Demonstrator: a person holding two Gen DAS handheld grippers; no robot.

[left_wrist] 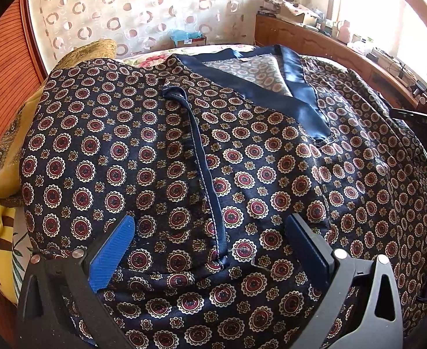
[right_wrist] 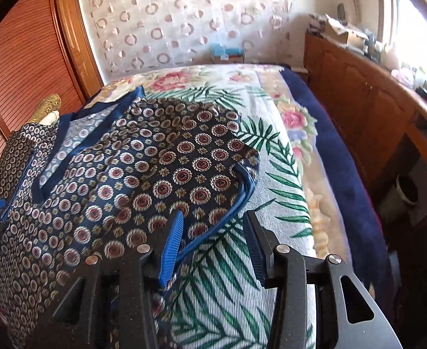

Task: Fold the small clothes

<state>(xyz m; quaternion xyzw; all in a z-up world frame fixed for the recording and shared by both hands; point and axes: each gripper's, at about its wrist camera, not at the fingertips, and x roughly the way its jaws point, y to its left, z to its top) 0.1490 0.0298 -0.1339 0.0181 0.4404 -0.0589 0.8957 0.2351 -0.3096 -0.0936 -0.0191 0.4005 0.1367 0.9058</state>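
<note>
Patterned shirt of dark navy cloth, printed with red-and-cream medallions and trimmed in plain blue at the V-neck, lies spread on the bed over a floral, palm-leaf cover. One sleeve stretches out flat toward the bed's right side. The left hand-held gripper hangs wide open over the shirt front, gripping nothing. The right hand-held gripper is also spread open, straddling the sleeve's blue hem.

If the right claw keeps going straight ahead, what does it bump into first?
Probably the blue-trimmed sleeve edge of the patterned shirt, lying just ahead between the open right claw; beyond that, only floral bedspread.
</note>
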